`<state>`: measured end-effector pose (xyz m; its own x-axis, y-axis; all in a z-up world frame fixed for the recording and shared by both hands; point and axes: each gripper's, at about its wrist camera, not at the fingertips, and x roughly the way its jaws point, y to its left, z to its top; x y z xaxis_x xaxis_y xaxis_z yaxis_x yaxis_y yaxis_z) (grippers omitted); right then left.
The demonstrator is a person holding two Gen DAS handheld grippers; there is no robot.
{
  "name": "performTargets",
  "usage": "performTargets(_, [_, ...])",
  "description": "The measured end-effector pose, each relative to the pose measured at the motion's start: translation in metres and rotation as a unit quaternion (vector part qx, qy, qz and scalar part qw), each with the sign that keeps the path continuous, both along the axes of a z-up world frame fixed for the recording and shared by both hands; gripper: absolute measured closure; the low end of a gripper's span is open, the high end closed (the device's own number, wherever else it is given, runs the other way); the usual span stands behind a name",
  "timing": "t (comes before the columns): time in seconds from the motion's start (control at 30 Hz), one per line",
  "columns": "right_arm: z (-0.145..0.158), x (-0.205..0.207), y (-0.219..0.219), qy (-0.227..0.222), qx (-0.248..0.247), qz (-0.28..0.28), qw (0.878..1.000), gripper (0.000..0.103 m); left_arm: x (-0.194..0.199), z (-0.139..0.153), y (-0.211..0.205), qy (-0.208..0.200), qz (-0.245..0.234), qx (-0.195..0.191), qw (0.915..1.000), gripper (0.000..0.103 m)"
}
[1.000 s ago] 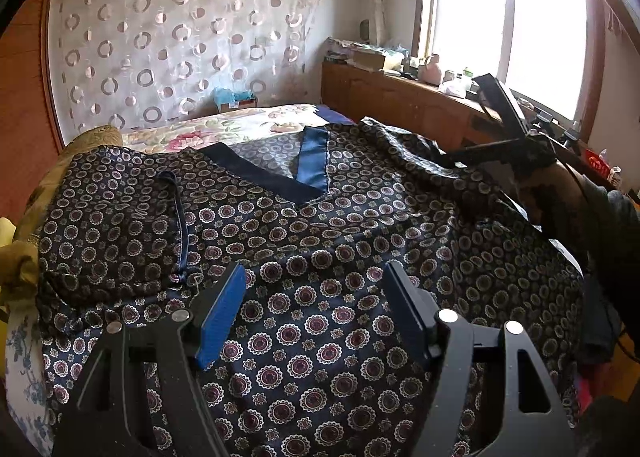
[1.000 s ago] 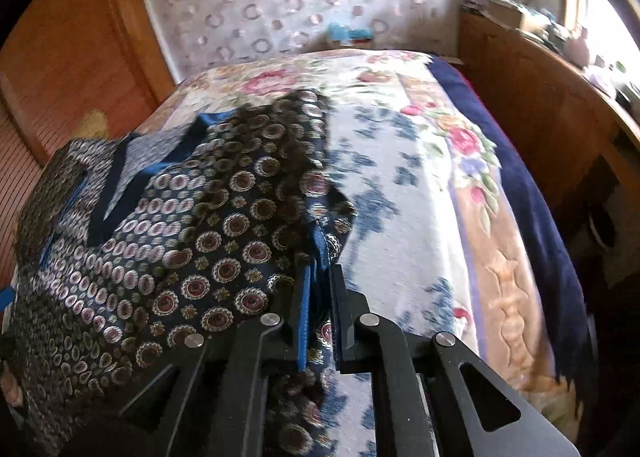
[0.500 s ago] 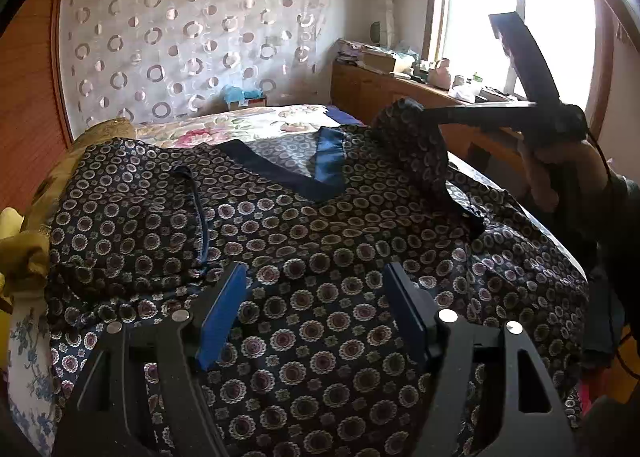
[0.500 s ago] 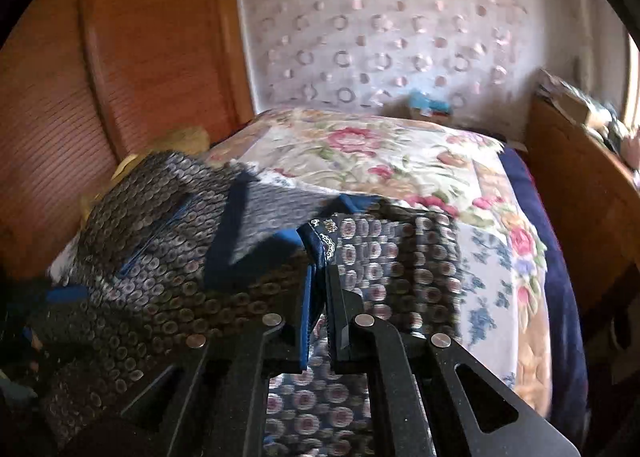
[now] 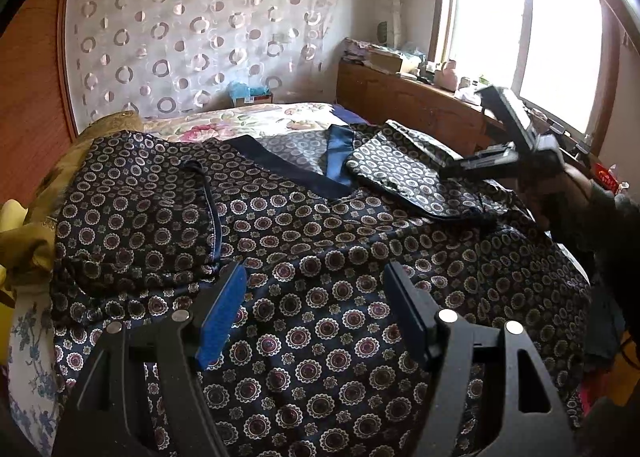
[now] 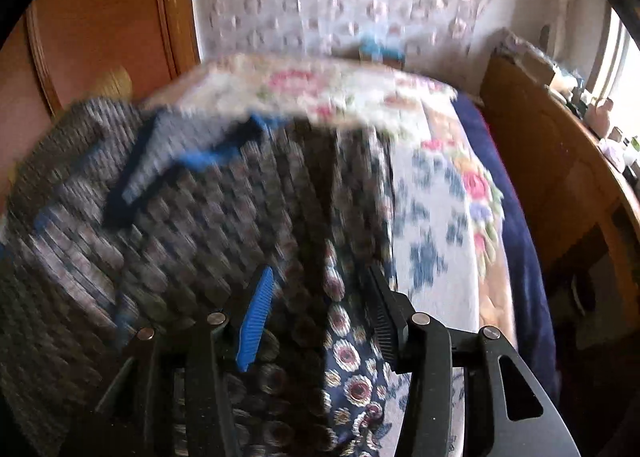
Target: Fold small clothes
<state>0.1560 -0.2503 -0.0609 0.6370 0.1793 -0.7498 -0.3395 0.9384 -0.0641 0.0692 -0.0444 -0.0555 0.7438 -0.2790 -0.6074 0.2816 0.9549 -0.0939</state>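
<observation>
Both claws stand released: the right gripper [image 6: 320, 309] has its jaws spread wide with nothing between them, hovering just above the folded-over sleeve [image 5: 404, 173], and the left gripper [image 5: 316, 309] hangs equally wide over the lower front of the garment, gripping nothing. In the left wrist view the right gripper [image 5: 460, 169] shows at the sleeve's outer edge.

That garment, a dark navy satin-like top printed with small ringed medallions and trimmed with a blue V-neck band [image 5: 304, 241], lies spread face-up across the bed, neck away from the left camera. Its right sleeve lies turned inward onto the chest beside the neck band; the left sleeve [image 5: 140, 217] also looks laid in over the body, edged by a dark seam.

The cloth looks slippery, so in my judgement the laid sleeve may slide back off, or a low pass by either claw could drag and rumple it. The right wrist view is blurred, so exact contact there cannot be told.

Beneath is a floral bedspread [image 6: 436, 225], with a yellow-gold cushion [image 5: 24, 249] at the left edge. A wooden sideboard cluttered with small items [image 5: 404, 97] runs under the window, near the bed's right side, leaving little room for the right arm.
</observation>
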Motion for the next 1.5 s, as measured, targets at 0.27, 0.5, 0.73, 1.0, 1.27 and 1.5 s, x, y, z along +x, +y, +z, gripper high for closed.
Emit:
performTargets(0.27, [-0.008,0.009,0.008,0.004,-0.009,0.012,1.000,0.102,0.002,0.000,0.002,0.001,0.000,0.002,1.0000,0.031])
performTargets(0.5, [0.011,-0.005,-0.033,-0.043,0.004,-0.027,0.999,0.103,0.015,0.007,0.025,0.000,0.011,0.014,0.9998,0.031])
performTargets(0.73, [0.017,0.003,-0.063,-0.051,0.012,-0.079,0.996,0.100,0.044,0.018,0.065,0.006,0.035,0.049,0.9981,0.031])
performTargets(1.0, [0.002,0.038,-0.080,-0.018,0.094,-0.077,0.992,0.068,0.069,0.020,0.106,0.019,0.071,0.064,0.9952,0.031])
performTargets(1.27, [0.003,0.045,-0.071,-0.017,0.090,-0.059,0.994,0.066,0.077,0.015,0.120,0.028,0.082,0.076,0.9934,0.031])
performTargets(1.5, [-0.001,0.063,-0.059,0.021,0.035,-0.049,0.998,0.089,0.082,0.015,0.121,0.030,0.085,0.080,0.9927,0.031])
